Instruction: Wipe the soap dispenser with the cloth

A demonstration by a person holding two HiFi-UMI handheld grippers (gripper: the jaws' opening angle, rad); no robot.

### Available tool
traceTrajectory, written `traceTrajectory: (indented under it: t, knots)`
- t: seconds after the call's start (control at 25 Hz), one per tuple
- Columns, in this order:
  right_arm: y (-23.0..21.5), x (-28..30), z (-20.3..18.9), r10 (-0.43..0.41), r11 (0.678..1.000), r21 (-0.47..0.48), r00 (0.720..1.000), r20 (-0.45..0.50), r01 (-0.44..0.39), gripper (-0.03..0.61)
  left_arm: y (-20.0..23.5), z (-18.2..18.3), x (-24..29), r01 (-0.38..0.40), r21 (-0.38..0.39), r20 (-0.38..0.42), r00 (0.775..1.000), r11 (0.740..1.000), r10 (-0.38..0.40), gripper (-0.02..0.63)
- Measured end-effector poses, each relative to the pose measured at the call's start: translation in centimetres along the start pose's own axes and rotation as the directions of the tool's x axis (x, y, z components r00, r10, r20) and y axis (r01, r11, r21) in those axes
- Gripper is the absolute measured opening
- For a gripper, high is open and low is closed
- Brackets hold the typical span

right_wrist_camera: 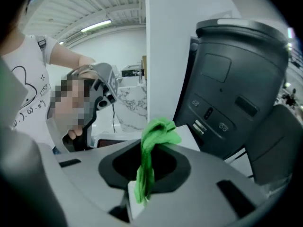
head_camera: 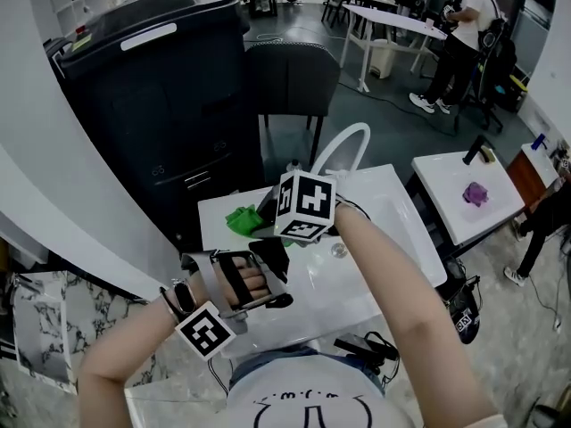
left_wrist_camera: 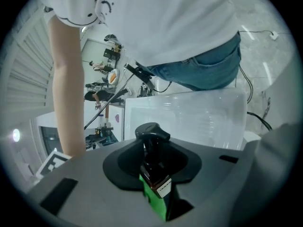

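In the head view my left gripper [head_camera: 260, 270] sits at the lower left, over the front of the white sink top [head_camera: 403, 228]. It is shut on the soap dispenser [head_camera: 273, 255], a dark bottle. The left gripper view shows that bottle [left_wrist_camera: 155, 176] with its black pump head [left_wrist_camera: 151, 131] and a green label, clamped between the left gripper's [left_wrist_camera: 155, 197] jaws. My right gripper [head_camera: 259, 219], with its marker cube [head_camera: 305, 205], hangs just above and behind. It is shut on the green cloth [head_camera: 242, 219]. In the right gripper view the cloth [right_wrist_camera: 152, 145] stands up bunched out of the right gripper [right_wrist_camera: 142, 190].
A white arched faucet [head_camera: 344, 141] rises behind the basin. A big dark bin [head_camera: 161, 87] and a black chair [head_camera: 290, 74] stand beyond the sink top. To the right is a second white sink top [head_camera: 451, 199] with a purple cloth [head_camera: 475, 193]. People stand at tables farther back.
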State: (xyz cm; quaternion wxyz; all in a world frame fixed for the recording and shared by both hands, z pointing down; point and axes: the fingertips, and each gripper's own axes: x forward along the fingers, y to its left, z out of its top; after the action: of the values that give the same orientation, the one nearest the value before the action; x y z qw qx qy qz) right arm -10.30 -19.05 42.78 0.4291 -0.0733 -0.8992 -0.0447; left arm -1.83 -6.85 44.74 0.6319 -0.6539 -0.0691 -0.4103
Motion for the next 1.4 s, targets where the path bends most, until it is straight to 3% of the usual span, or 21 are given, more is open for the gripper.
traceTrajectory:
  t: [0.08,0.16,0.24,0.32,0.48,0.64,0.76,0.92,1.0,1.08,1.24,1.4]
  knots:
    - [-1.2,-1.7,0.8,-0.06,0.996,0.073,0.989,0.138,0.051,0.049,0.0,-0.3,-0.3,0.005,-0.113,0.018,1.0,0.994,-0.003,0.103]
    - [-2.1,-3.8,1.3,-0.119,0.985,0.149,0.956,0.268,0.081,0.049,0.8,-0.5,-0.7,-0.021,-0.284,0.054,0.998,0.959,0.038,0.103]
    - [-2.6,-5.7,1.5,-0.167,0.974,0.206,0.913,0.372,0.094,0.049,1.4,-1.1,-1.1,-0.044,-0.452,0.073,0.994,0.891,0.086,0.103]
    - [-2.8,-7.3,1.4,-0.197,0.964,0.252,0.869,0.455,0.086,0.049,1.8,-2.3,-1.3,-0.059,-0.603,0.075,0.989,0.796,0.13,0.103]
    - [-3.0,-9.3,0.2,-0.244,0.942,0.331,0.801,0.546,0.061,0.049,2.6,-5.3,-1.4,-0.103,-0.816,0.035,0.973,0.569,0.227,0.103]
    - [-2.6,-10.5,-2.0,-0.337,0.913,0.389,0.758,0.558,0.119,0.049,3.2,-8.7,-2.4,-0.172,-0.938,-0.07,0.944,0.3,0.322,0.101]
    - [-2.1,-12.0,-3.2,-0.41,0.884,0.449,0.682,0.606,0.132,0.049,3.5,-11.5,-3.9,-0.214,-0.973,-0.167,0.909,0.086,0.382,0.097]
    - [-0.2,-13.5,-3.7,-0.429,0.868,0.494,0.571,0.7,0.046,0.051,3.6,-14.6,-6.1,-0.187,-0.952,-0.283,0.838,-0.242,0.466,0.094]
    - [0.5,-13.6,-3.7,-0.436,0.864,0.503,0.539,0.721,0.027,0.051,3.7,-15.9,-7.0,-0.163,-0.917,-0.337,0.806,-0.364,0.487,0.092]
    - [1.0,-13.4,-3.7,-0.462,0.854,0.52,0.51,0.726,0.033,0.051,3.8,-16.7,-7.5,-0.171,-0.889,-0.385,0.783,-0.425,0.489,0.092]
    - [1.2,-13.0,-4.3,-0.543,0.807,0.588,0.462,0.702,0.055,0.051,4.4,-17.3,-7.7,-0.199,-0.842,-0.458,0.755,-0.502,0.469,0.092]
    - [0.9,-12.3,-5.2,-0.592,0.768,0.636,0.456,0.664,0.072,0.051,5.2,-17.4,-8.3,-0.182,-0.78,-0.527,0.707,-0.599,0.471,0.092]
